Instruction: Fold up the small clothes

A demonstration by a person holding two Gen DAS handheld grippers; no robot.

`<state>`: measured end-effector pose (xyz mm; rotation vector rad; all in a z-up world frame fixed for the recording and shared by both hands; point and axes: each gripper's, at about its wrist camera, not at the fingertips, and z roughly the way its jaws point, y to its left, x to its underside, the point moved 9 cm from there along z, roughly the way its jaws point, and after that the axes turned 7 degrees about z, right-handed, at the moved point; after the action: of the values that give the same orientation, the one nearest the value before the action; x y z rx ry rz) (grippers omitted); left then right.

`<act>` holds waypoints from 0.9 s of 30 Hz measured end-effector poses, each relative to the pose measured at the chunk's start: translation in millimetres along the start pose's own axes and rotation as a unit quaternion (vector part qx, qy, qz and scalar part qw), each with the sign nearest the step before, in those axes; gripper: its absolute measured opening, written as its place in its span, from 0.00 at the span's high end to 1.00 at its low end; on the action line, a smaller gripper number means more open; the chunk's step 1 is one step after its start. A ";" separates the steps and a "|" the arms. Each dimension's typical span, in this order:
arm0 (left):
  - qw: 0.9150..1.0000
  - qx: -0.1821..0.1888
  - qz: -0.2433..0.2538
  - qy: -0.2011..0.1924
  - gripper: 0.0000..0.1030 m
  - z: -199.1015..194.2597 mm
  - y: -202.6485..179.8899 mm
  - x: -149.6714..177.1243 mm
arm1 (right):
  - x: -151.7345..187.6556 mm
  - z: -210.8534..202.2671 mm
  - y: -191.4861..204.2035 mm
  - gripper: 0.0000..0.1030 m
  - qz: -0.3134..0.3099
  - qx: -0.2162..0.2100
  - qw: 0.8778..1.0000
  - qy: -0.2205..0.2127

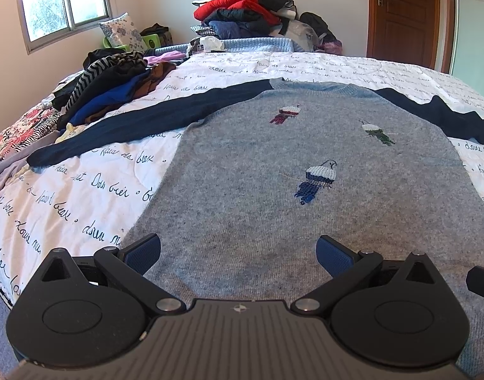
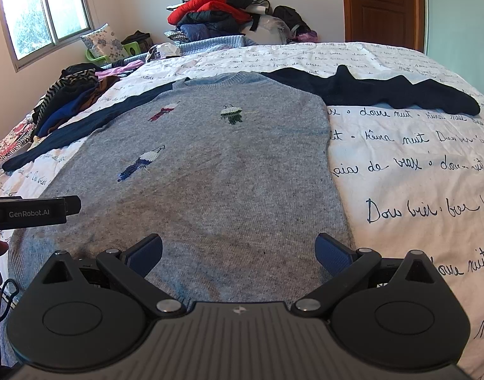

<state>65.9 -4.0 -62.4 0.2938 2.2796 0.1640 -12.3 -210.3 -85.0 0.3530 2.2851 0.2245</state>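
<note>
A small grey sweater (image 1: 273, 164) (image 2: 210, 164) with dark navy sleeves and three embroidered figures lies flat, face up, on the bed. Its left sleeve (image 1: 131, 123) stretches out to the left and its right sleeve (image 2: 384, 91) to the right. My left gripper (image 1: 238, 253) stands open above the hem on the left side, with nothing between its blue pads (image 1: 143, 253). My right gripper (image 2: 238, 253) is open too, over the hem near the sweater's right edge. The left gripper's body (image 2: 29, 212) shows at the left of the right wrist view.
The bed's white cover (image 2: 416, 171) carries dark cursive writing. A heap of unfolded clothes (image 1: 112, 82) lies at the bed's left side. A taller pile with a red jacket (image 1: 242, 9) stands behind the bed. There is a window at the left and a wooden door (image 1: 403, 15) at the right.
</note>
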 end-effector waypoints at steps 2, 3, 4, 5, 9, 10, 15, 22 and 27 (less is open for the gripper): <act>1.000 0.003 -0.002 -0.009 0.00 0.0 -1.0 -4.3 | -4.0 -0.7 -2.5 0.00 0.003 -0.005 1.000 -0.005; 1.000 0.005 -0.005 -0.014 0.00 0.5 -2.7 -7.4 | -6.7 -0.5 -4.5 0.00 0.008 -0.011 1.000 -0.008; 1.000 0.009 -0.007 -0.017 0.00 1.0 -4.6 -10.2 | -9.7 -0.1 -6.9 0.00 0.014 -0.017 1.000 -0.010; 1.000 0.014 -0.009 -0.021 0.00 1.3 -7.1 -13.1 | -13.0 0.4 -9.8 0.00 0.019 -0.022 0.999 -0.013; 0.999 0.026 -0.017 -0.039 0.00 2.7 -14.4 -25.3 | -32.9 3.9 -27.1 0.00 0.040 -0.036 0.998 -0.038; 0.999 0.030 -0.019 -0.041 0.00 3.9 -16.4 -28.5 | -38.0 4.4 -31.4 0.00 0.042 -0.036 0.997 -0.047; 0.997 0.057 -0.034 -0.046 0.00 10.4 -20.4 -37.6 | -71.8 10.7 -65.7 0.00 0.059 -0.018 0.994 -0.091; 0.997 0.067 -0.028 -0.021 0.00 32.0 -31.0 -39.4 | -125.1 38.9 -161.8 0.00 0.178 -0.004 0.975 -0.133; 0.997 0.076 -0.033 0.007 0.00 49.1 -35.9 -35.5 | -152.6 72.7 -252.8 0.00 0.314 0.007 0.935 -0.163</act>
<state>120.0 -46.9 -76.9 0.2967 2.3165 -0.0409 94.3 -494.9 -96.2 1.0457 1.7881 0.4348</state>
